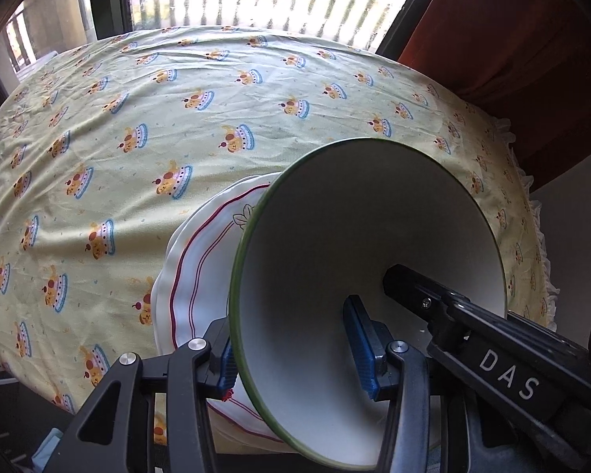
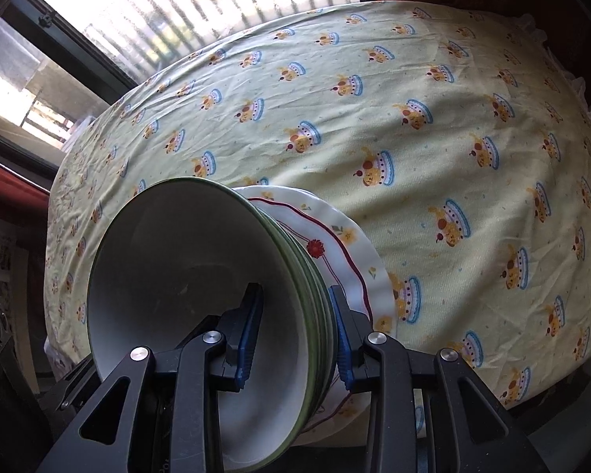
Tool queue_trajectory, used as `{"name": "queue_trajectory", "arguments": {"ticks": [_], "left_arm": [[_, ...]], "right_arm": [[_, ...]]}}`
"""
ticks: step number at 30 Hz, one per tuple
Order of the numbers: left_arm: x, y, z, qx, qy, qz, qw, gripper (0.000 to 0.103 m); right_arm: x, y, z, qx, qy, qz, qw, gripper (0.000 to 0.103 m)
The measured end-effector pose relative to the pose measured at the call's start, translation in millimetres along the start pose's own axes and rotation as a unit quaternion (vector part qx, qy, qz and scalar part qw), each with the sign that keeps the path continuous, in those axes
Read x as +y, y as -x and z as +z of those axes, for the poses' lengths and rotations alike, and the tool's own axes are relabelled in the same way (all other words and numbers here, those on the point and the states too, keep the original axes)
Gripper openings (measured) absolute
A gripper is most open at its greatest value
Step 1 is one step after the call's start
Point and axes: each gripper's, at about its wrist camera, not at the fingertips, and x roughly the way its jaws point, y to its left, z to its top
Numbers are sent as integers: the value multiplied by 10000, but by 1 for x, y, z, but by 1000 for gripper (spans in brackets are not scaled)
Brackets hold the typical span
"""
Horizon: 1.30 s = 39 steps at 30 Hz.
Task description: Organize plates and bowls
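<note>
Over the near edge of the table, above its yellow-green printed tablecloth, both grippers clamp one stack from opposite sides; the left gripper pinches the wall of the top green-rimmed bowl, one blue pad inside, one outside; the right gripper straddles the nested rims of the bowl stack, its jaws narrowed onto them. Beneath sits a scalloped white plate with a red line and flowers, riding under the bowls; whether it already touches the cloth I cannot tell. The whole load looks tilted. Likely risks: the plate is held by neither pad as far as I can see, so it could slide out; uneven lowering by the two hands could split the nested bowls; a wrinkle in the cloth may let the base skid.
</note>
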Motion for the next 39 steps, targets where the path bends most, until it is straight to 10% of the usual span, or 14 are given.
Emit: {"name": "queue_trajectory", "arguments": {"ticks": [15, 23, 39], "left_arm": [[0, 10, -16, -98, -49, 367, 9993, 70], [4, 43, -15, -674, -423, 210, 9966, 78], [87, 117, -34, -1799, -607, 574, 9801, 89]], "right_arm": [[-5, 13, -19, -318, 315, -120, 9989, 46], [1, 43, -28, -1004, 157, -445, 9938, 68], [86, 93, -74, -2315, 279, -912, 9681, 78]]}}
